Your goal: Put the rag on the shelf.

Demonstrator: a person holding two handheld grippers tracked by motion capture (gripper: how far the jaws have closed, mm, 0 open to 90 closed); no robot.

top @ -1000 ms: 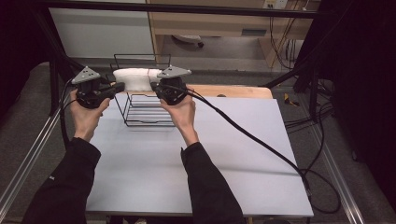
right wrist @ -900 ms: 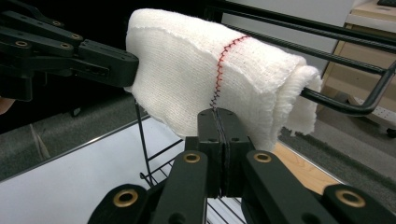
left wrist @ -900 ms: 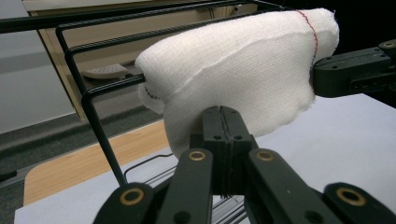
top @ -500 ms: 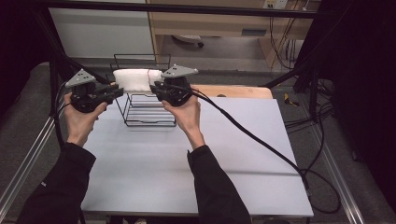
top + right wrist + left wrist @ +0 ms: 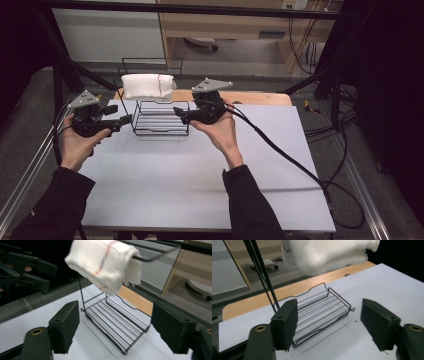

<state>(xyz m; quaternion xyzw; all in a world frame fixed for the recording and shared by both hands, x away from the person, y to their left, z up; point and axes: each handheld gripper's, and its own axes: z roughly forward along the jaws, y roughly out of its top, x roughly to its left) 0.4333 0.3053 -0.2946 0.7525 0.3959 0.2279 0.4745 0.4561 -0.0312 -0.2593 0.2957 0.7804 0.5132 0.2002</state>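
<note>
left hand-held gripper [image 5: 127,118]: spread, beside rack [image 5: 161,118] | right hand-held gripper [image 5: 176,111]: spread, opposite side

White towel [image 5: 324,253] blurred, cut by top edge in left gripper view; wire rack [image 5: 117,325] top bar cropped in right gripper view.

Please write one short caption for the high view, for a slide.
Two open grippers, left and right, flank a black wire rack with a white towel draped on top.
</note>
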